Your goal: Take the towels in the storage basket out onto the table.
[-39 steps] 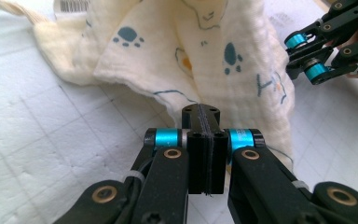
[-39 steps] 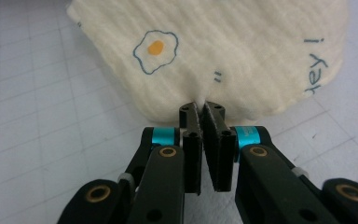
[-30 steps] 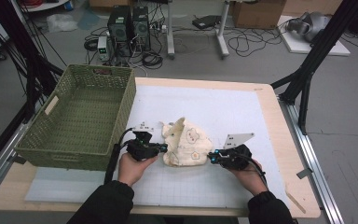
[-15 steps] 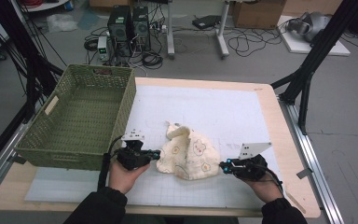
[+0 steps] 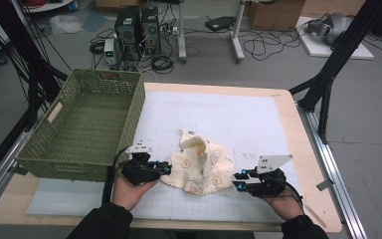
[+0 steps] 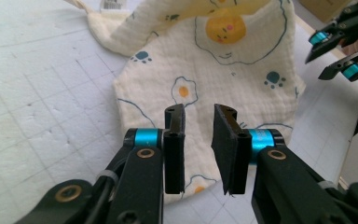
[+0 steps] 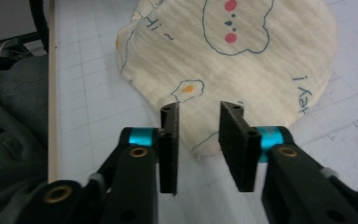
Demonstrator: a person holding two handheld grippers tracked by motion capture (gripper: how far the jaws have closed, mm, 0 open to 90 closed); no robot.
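Both my grippers, left gripper (image 5: 165, 169) and right gripper (image 5: 236, 181), have just been opening, jaws now hovering empty at the printed cloth (image 5: 199, 167) edges.

— How do the left tongs (image 5: 165, 169) stand?
— Low, level, pointing inward; jaws have just been opening, nothing between.
— The right tongs (image 5: 237, 180)?
— Same, mirrored, both forearms reaching in.

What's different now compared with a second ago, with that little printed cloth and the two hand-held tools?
Both tools drew apart sideways and spread the cloth flatter on the white mat. The left tool and right tool had pinched its edges; their jaws have just been opening, and each now stands open at its edge of the cloth, pressing on nothing. The green basket stayed put.
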